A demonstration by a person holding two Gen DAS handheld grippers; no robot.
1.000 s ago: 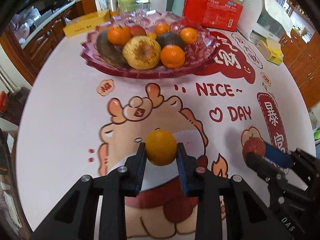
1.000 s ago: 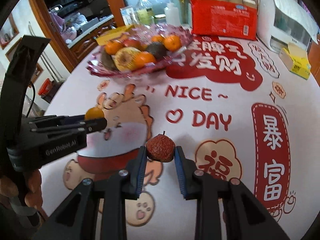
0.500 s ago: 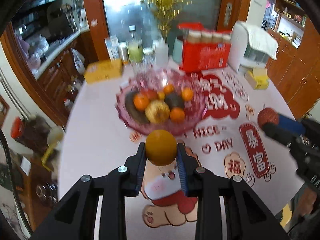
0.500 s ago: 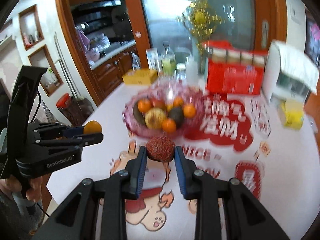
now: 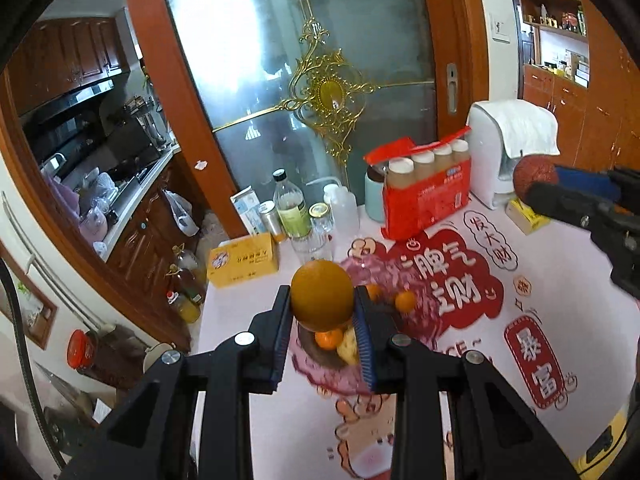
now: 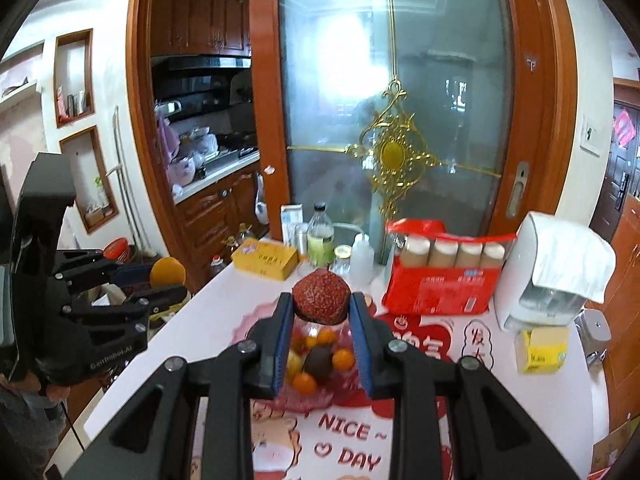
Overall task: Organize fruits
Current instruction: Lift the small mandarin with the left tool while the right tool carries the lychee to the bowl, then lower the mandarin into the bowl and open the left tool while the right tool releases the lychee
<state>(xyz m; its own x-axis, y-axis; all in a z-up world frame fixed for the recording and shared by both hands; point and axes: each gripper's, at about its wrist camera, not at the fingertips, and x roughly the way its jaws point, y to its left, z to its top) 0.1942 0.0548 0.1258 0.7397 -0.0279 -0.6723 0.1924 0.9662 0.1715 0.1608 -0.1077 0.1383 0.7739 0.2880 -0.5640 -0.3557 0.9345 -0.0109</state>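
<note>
My left gripper (image 5: 322, 304) is shut on an orange (image 5: 322, 295) and holds it high above the table. My right gripper (image 6: 320, 304) is shut on a bumpy red lychee-like fruit (image 6: 321, 297), also raised high. The pink glass fruit bowl (image 6: 304, 400) lies below both, holding oranges, a yellow apple and a dark avocado (image 6: 318, 360); it also shows in the left wrist view (image 5: 420, 304). The right gripper with the red fruit (image 5: 534, 176) shows at the right edge of the left wrist view. The left gripper with the orange (image 6: 167, 272) shows at the left of the right wrist view.
At the table's far side stand a red drink pack (image 5: 426, 196), a white appliance (image 5: 508, 148), bottles and jars (image 5: 294, 208), and a yellow box (image 5: 244, 262). A small yellow box (image 6: 540, 350) lies at the right. A glass door stands behind the table.
Both grippers have risen well above the table with their fruit and tilted up; the bowl now sits low in both views, behind the fingers.
</note>
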